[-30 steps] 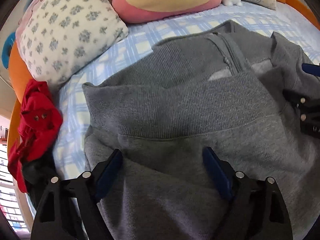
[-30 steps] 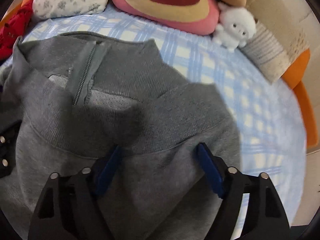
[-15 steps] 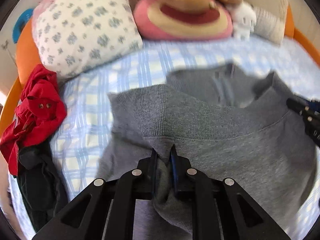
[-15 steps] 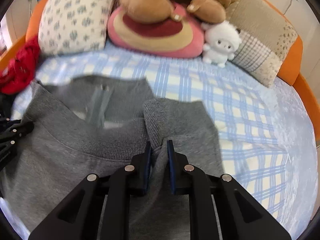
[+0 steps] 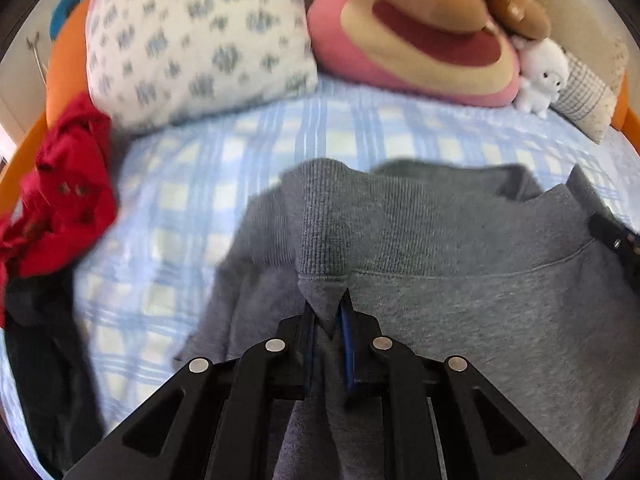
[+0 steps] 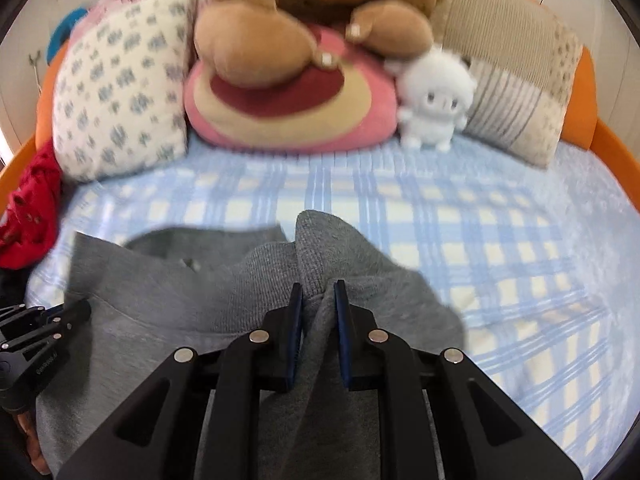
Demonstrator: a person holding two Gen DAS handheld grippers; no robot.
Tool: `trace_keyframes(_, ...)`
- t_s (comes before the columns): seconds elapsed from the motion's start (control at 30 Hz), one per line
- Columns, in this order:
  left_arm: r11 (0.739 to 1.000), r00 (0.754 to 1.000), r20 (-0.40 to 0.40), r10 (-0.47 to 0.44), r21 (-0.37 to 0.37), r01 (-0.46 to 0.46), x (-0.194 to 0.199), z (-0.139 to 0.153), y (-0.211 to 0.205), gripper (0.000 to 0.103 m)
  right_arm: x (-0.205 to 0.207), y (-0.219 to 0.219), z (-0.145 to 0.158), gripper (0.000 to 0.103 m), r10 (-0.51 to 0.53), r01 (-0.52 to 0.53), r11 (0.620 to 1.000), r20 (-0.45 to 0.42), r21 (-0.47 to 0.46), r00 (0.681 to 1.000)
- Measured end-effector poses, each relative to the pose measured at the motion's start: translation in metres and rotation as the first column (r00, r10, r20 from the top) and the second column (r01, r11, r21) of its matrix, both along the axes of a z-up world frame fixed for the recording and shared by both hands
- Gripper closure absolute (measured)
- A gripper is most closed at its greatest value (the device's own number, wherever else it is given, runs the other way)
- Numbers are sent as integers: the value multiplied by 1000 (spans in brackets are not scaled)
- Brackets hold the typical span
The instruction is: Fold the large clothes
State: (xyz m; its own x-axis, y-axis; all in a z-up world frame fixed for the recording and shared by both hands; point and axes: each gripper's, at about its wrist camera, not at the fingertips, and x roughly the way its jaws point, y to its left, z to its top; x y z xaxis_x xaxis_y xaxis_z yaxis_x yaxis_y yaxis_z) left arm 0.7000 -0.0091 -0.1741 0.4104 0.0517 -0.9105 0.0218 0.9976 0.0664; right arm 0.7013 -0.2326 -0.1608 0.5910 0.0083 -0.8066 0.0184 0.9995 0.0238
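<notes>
A grey sweatshirt (image 5: pixel 460 256) lies on the blue plaid bed sheet (image 5: pixel 192 184), its ribbed hem edge raised towards me. My left gripper (image 5: pixel 326 308) is shut on the hem near its left corner. My right gripper (image 6: pixel 318 300) is shut on the sweatshirt (image 6: pixel 168 300) near its right corner. Both hold the fabric pinched and lifted off the bed. The right gripper's body shows at the right edge of the left wrist view (image 5: pixel 616 240); the left gripper's body shows at the left edge of the right wrist view (image 6: pixel 36 328).
A red garment (image 5: pixel 60 196) and a dark garment (image 5: pixel 36 352) lie at the bed's left edge. A floral pillow (image 5: pixel 192 36), a pink plush cushion (image 5: pixel 420 52), a white plush toy (image 6: pixel 434 100) and a beige pillow (image 6: pixel 520 88) line the head end. An orange bed frame (image 6: pixel 608 140) surrounds the mattress.
Both grippers went from open over the sweatshirt to shut on its hem, then lifted and pulled it back from the pillows; more plaid sheet shows beyond the garment.
</notes>
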Motion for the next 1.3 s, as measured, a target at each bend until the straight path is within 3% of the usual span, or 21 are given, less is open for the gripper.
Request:
trace_keyframes(0.1, 999, 1000, 15, 20, -33, -20, -2, -6, 6, 85, 1, -2, -19, 87, -8, 9, 1000, -21, 8, 1000)
trace_keyframes(0.2, 1000, 1000, 17, 2, 12, -2, -4, -15, -1, 79, 3, 1, -31, 75, -14, 13, 1000, -63, -12, 998)
trace_keyframes(0.23, 999, 1000, 29, -8, 40, 7, -7, -14, -6, 79, 2, 3, -27, 66, -14, 12, 999, -60, -32, 998)
trace_keyframes(0.27, 999, 999, 38, -23, 48, 21, -9, -10, -10, 71, 0, 4, -20, 44, -17, 14, 998, -53, -57, 998)
trace_keyframes(0.3, 998, 997, 63, -46, 37, 43, -14, -1, -13, 57, -4, 4, -15, 30, -16, 13, 997, -38, -72, 999)
trace_keyframes(0.33, 998, 994, 94, -55, 25, 53, -21, 10, -12, 50, -13, 5, -1, 10, -4, 5, 996, 8, -92, 1000)
trace_keyframes(0.4, 998, 987, 148, -59, -7, 61, -31, 32, -9, 34, -31, 2, 27, 9, 26, -17, 995, 87, -99, 996)
trace_keyframes(0.57, 977, 964, 263, -36, -193, 90, -86, 99, 7, 20, -113, -17, 91, 10, 86, -108, 991, 243, 75, 966)
trace_keyframes(0.63, 978, 951, 306, -47, -180, 107, -112, 110, 10, 20, -145, -13, 95, 12, 130, -148, 988, 280, 43, 951)
trace_keyframes(0.67, 982, 947, 319, -48, -157, 103, -122, 110, 15, 20, -160, -11, 90, 25, 148, -154, 988, 279, 0, 949)
trace_keyframes(0.77, 983, 959, 283, -4, -177, 56, -134, 96, 38, 20, -176, -18, 59, 54, 125, -122, 992, 215, -27, 969)
trace_keyframes(0.83, 975, 974, 218, 64, -221, -14, -136, 73, 59, 20, -179, -32, 37, 63, 77, -81, 997, 166, 19, 983)
trace_keyframes(0.9, 968, 980, 166, 112, -242, -70, -134, 52, 75, 23, -177, -45, 13, 63, 35, -42, 997, 119, 63, 992)
trace_keyframes(0.97, 949, 985, 59, 164, -280, -141, -129, 15, 91, 23, -175, -51, -8, 65, 14, -19, 998, 81, 62, 997)
trace_keyframes(1.0, 925, 983, 24, 181, -342, -162, -128, -4, 99, 19, -171, -53, -21, 65, 10, -14, 998, 59, 58, 998)
trace_keyframes(1.07, 908, 972, 43, 232, -368, -201, -132, -23, 108, 2, -170, -57, -35, 57, -15, 10, 997, 69, 73, 997)
trace_keyframes(1.2, 872, 969, 30, 245, -444, -207, -132, -36, 117, 2, -171, -49, -37, 49, -31, 31, 1000, 90, 3, 995)
trace_keyframes(1.3, 896, 974, 64, 215, -409, -171, -140, -12, 114, 2, -174, -49, -31, 43, -21, 25, 999, 98, -41, 995)
